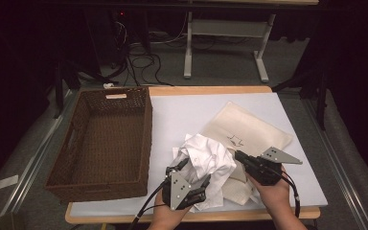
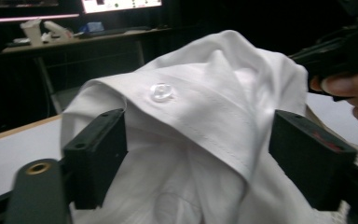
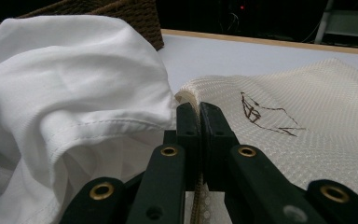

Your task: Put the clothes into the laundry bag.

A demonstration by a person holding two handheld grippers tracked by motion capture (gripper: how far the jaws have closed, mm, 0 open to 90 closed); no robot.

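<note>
Right gripper view has my right gripper [image 3: 199, 109] pinched tight on the cream mesh bag's [image 3: 307, 93] edge, while my left gripper [image 2: 196, 154] sits wide apart around the crumpled white shirt [image 2: 205, 93].

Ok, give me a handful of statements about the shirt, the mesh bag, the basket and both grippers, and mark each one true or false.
1. The right gripper is shut on the edge of the cream mesh bag. True.
2. The left gripper is clamped shut on the white shirt. False: its jaws stand wide apart, with the shirt between them.
3. The brown wicker basket holds the shirt. False: nothing shows inside the basket; the shirt lies on the table beside it.
4. A clear button shows on the shirt. True.
5. The mesh bag bears a dark drawn mark. True.
</note>
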